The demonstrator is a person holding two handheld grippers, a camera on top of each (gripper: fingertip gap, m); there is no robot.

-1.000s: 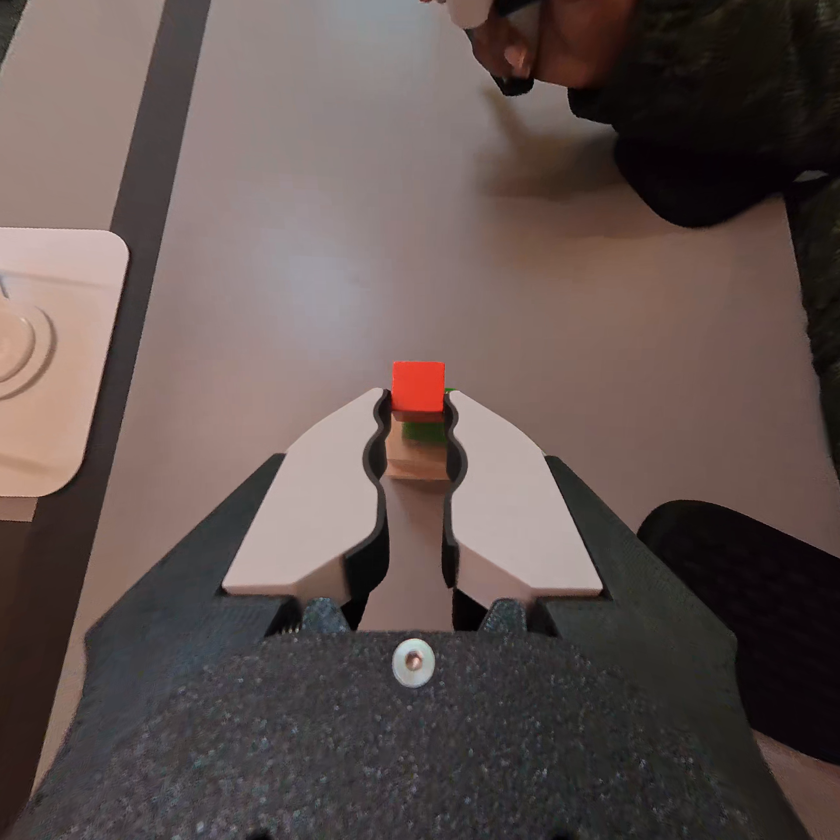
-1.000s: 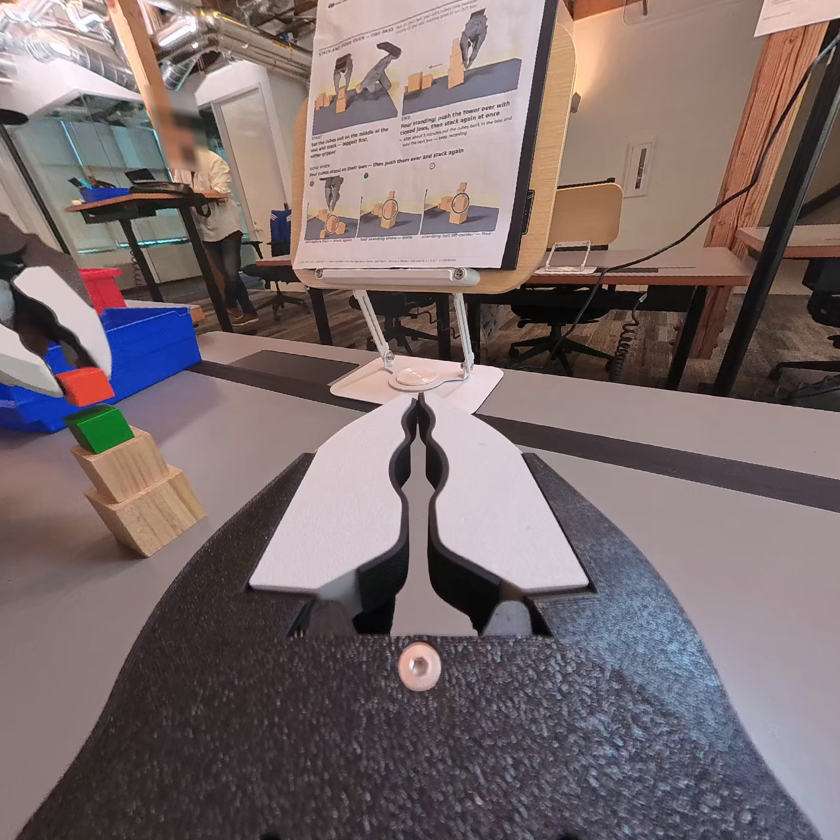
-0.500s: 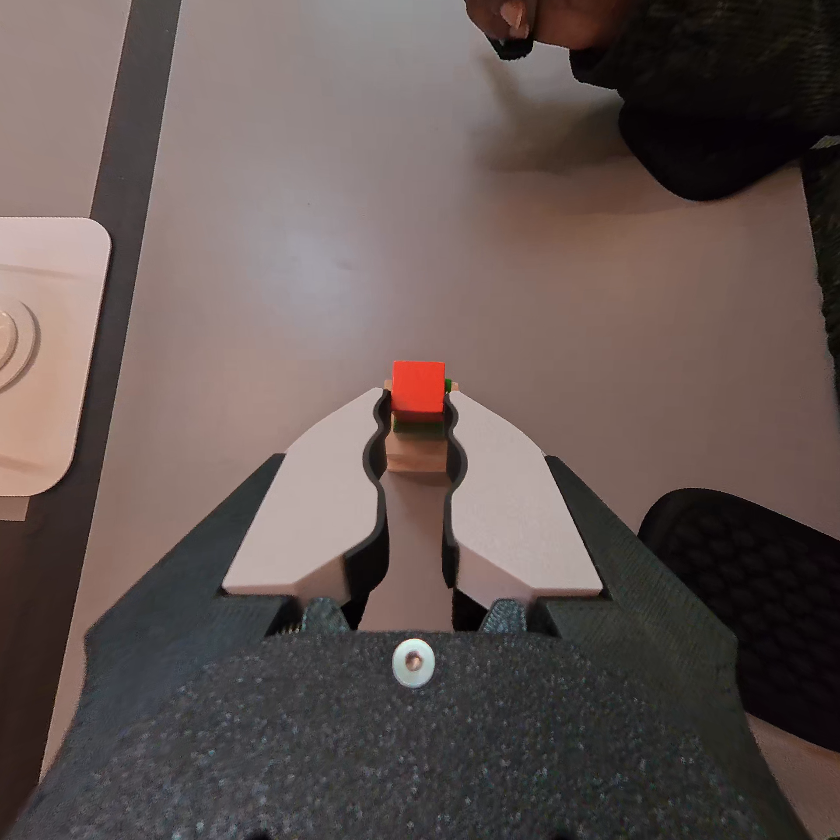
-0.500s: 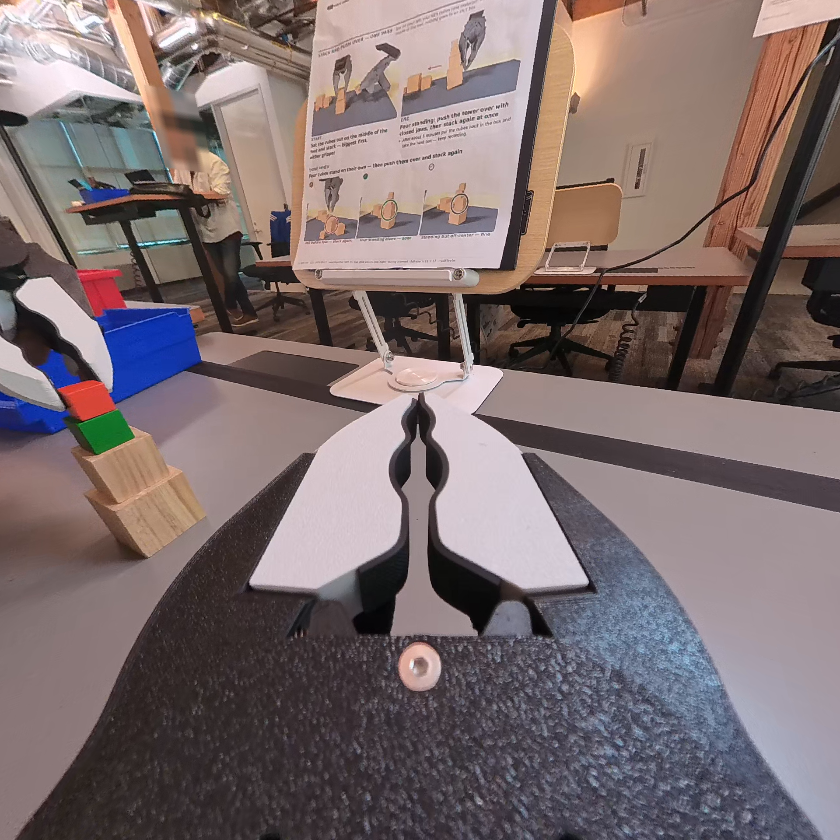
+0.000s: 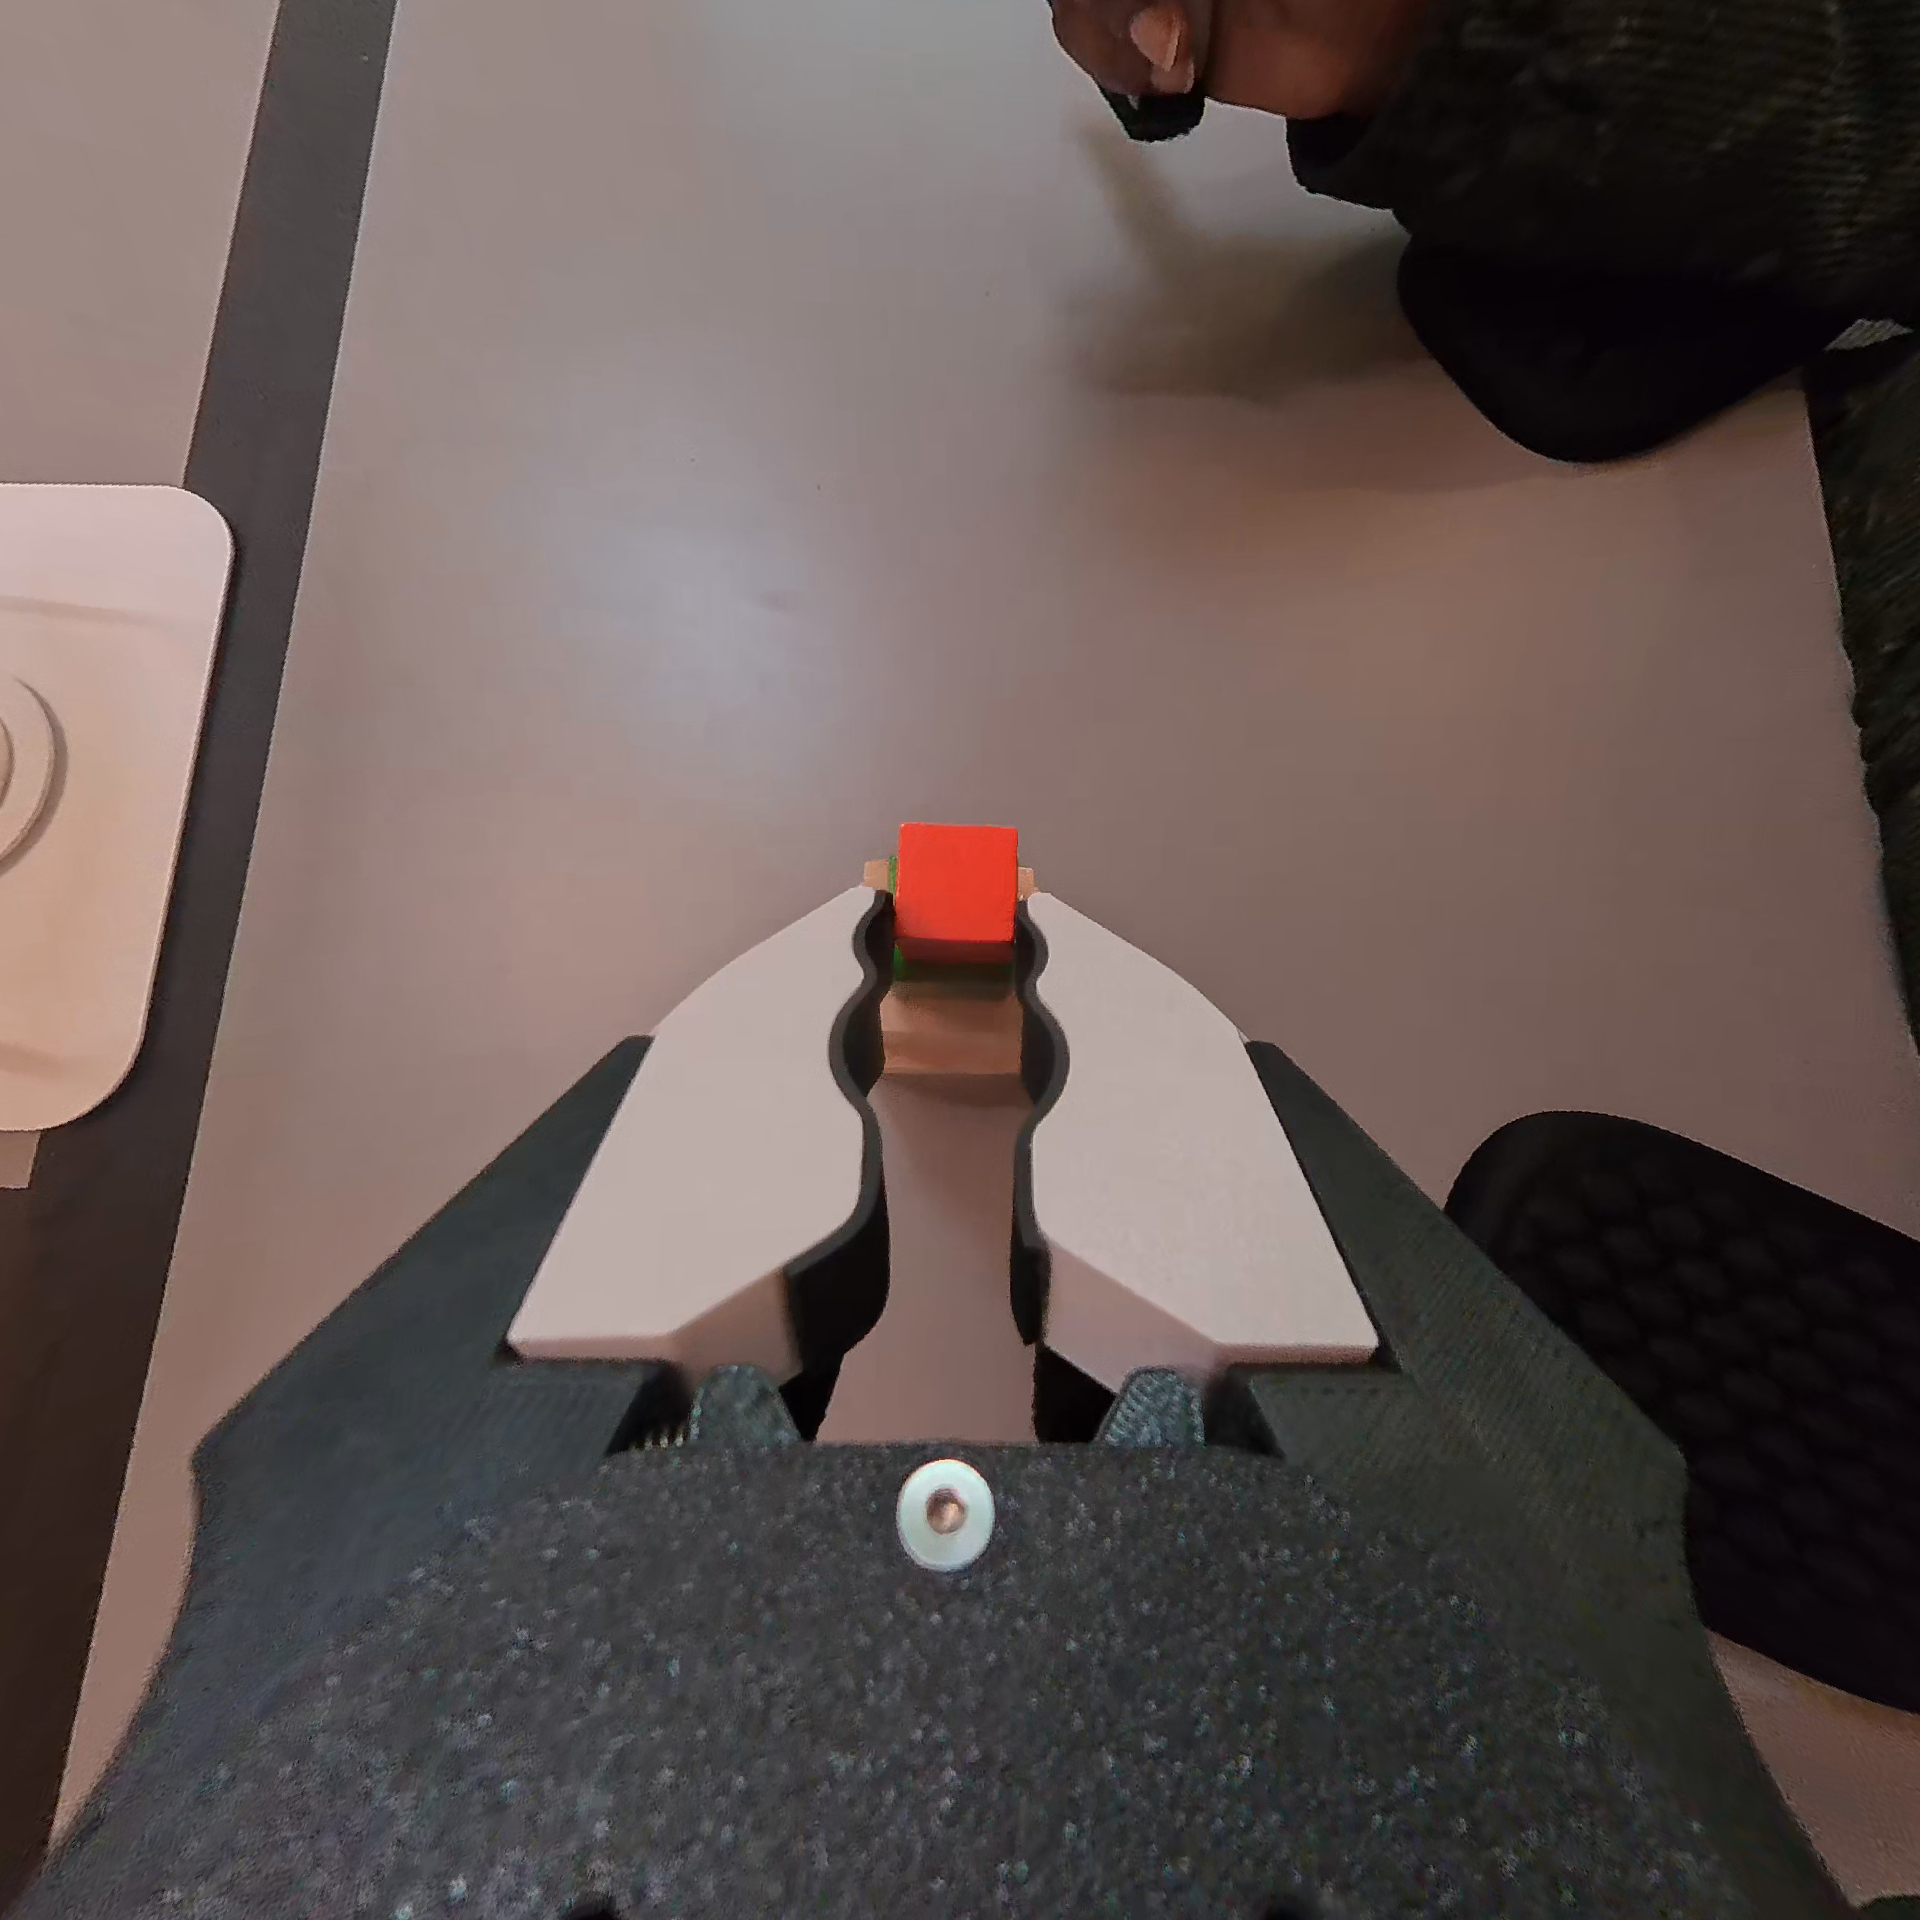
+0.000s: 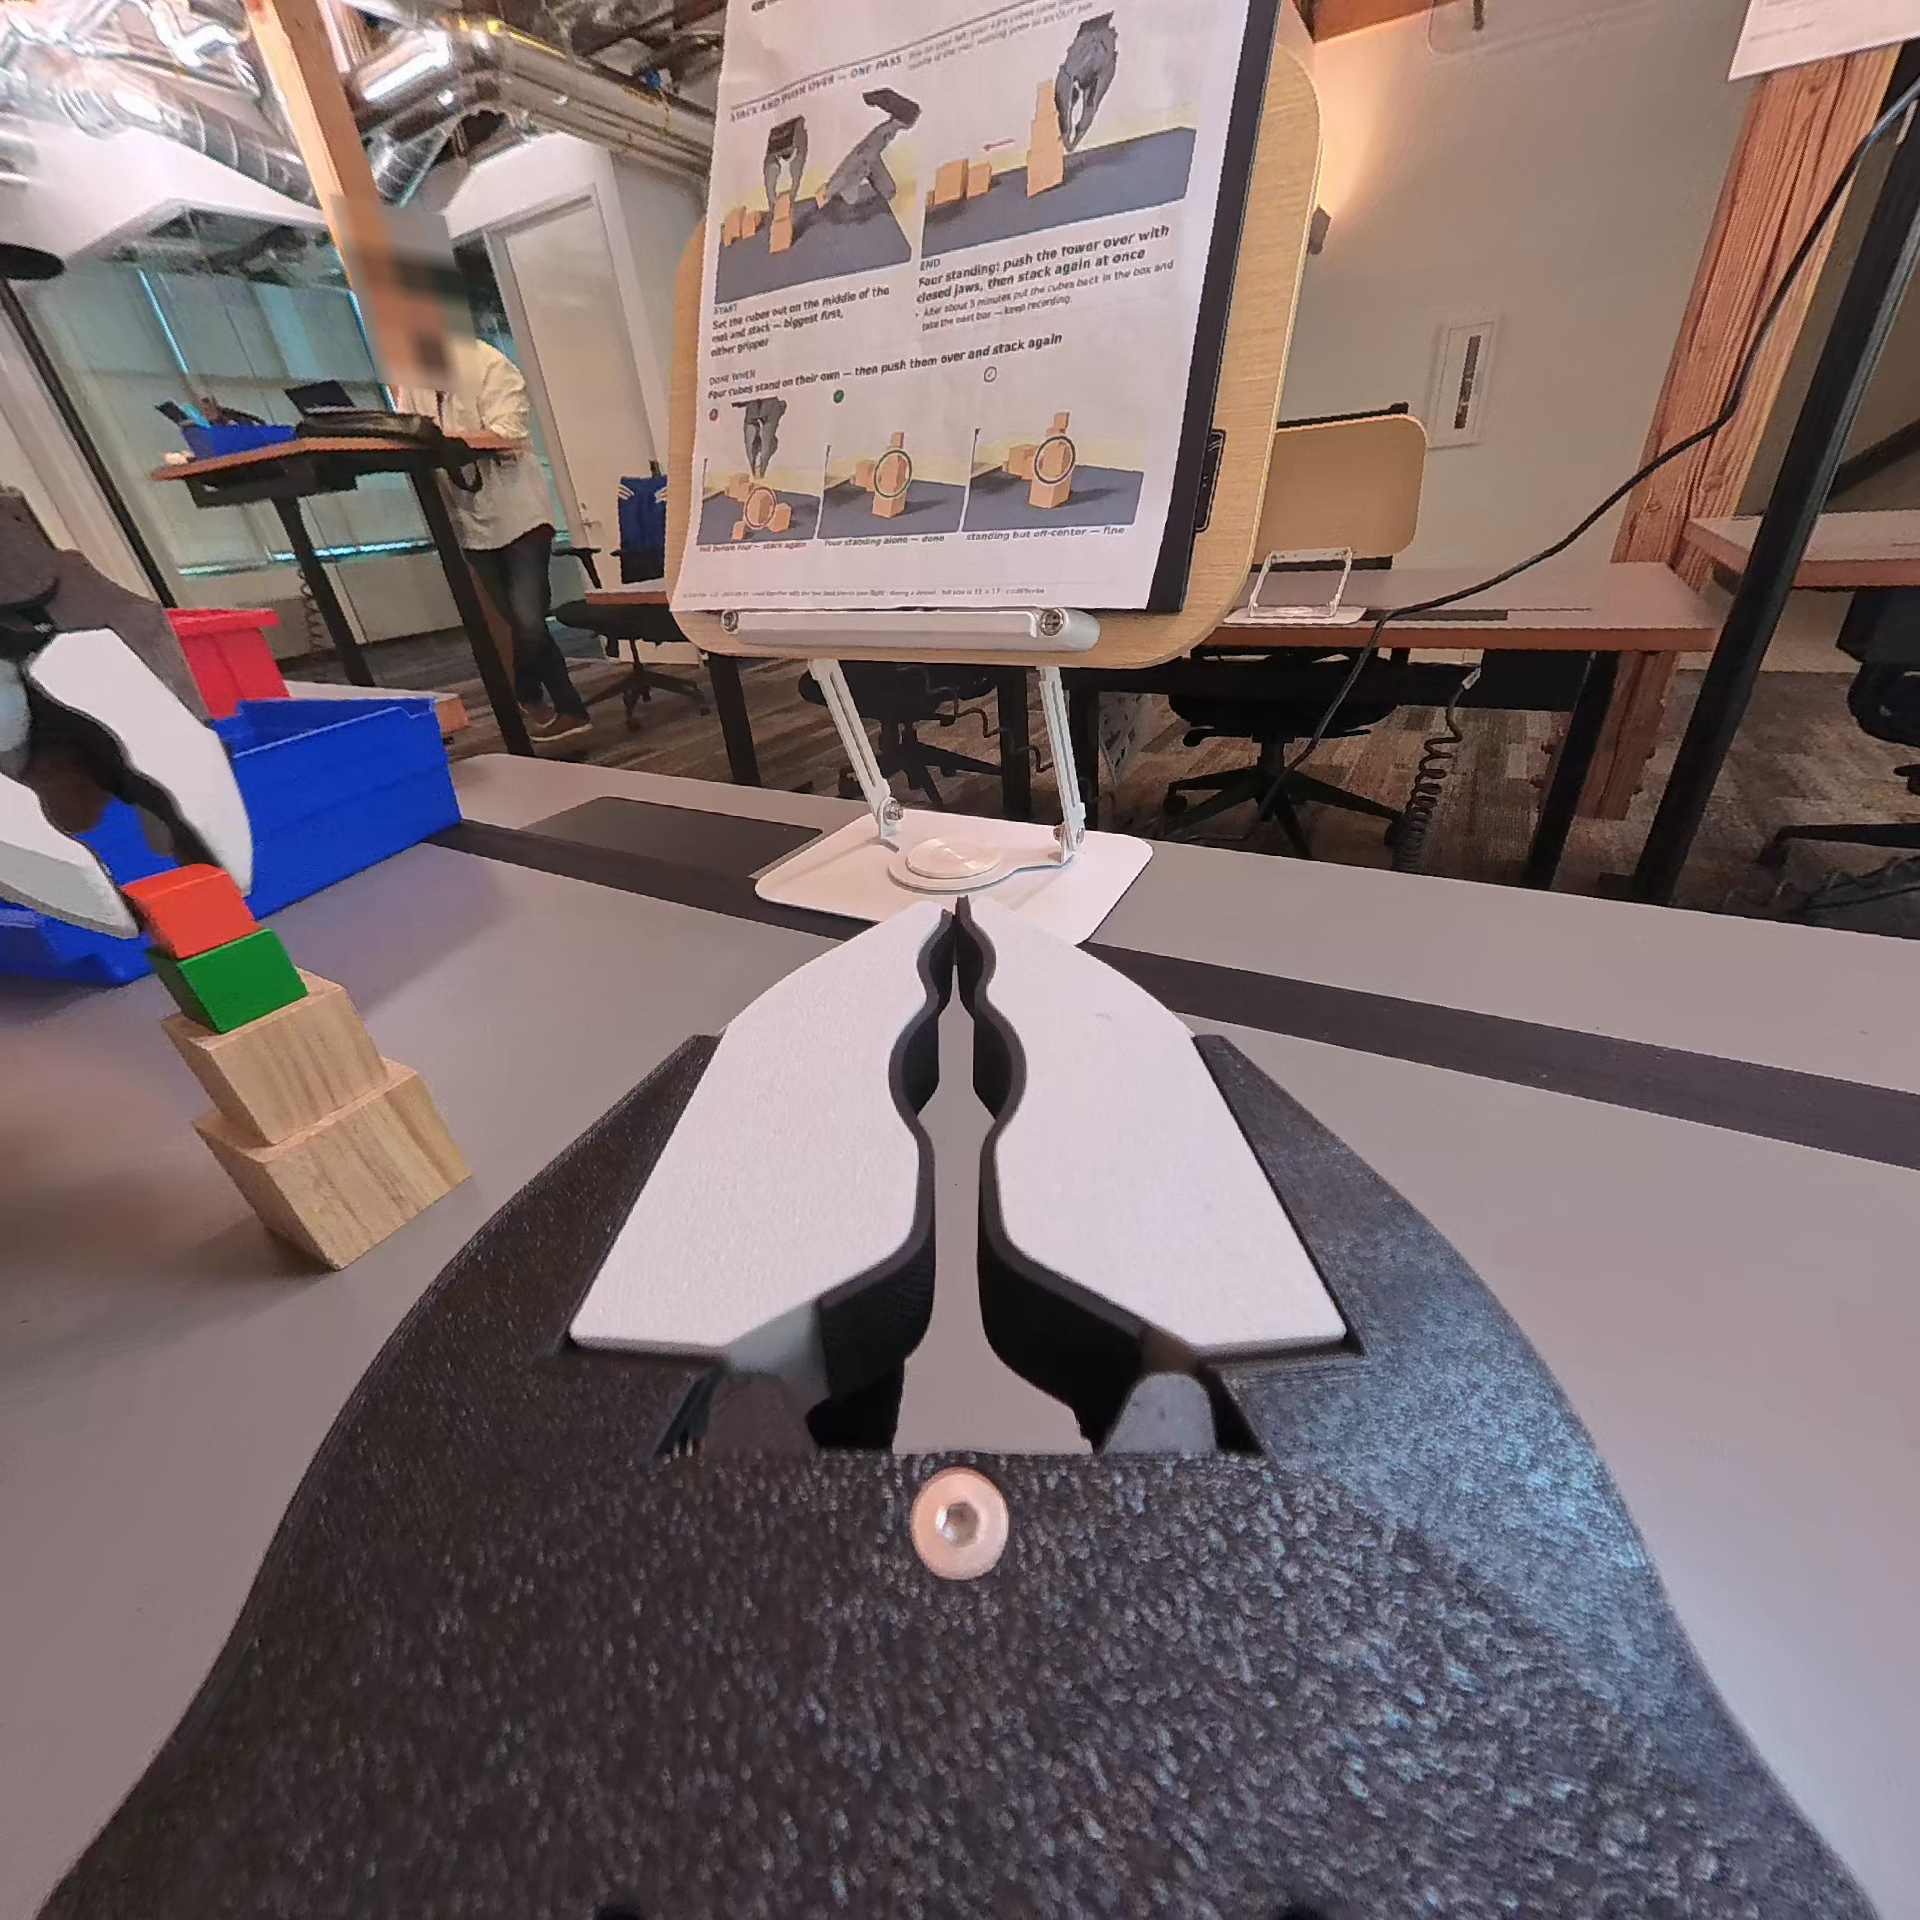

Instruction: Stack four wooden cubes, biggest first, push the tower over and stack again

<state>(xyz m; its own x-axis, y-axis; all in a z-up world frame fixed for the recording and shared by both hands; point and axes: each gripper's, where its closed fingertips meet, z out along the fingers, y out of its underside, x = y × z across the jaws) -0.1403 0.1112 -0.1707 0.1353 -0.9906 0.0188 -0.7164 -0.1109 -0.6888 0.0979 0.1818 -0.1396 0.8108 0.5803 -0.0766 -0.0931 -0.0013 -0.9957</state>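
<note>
- A printed instruction sheet (image 6: 961, 301) with drawings and lines of text stands on a wooden-backed stand (image 6: 1262, 343).
- Another printed paper (image 6: 1813, 31) hangs at the upper right, too small to read.

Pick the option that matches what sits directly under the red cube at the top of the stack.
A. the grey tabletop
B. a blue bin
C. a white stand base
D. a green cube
D: in the right wrist view the red cube, between the left gripper's fingertips, sits on a green cube, which rests on two light wooden cubes.
</note>
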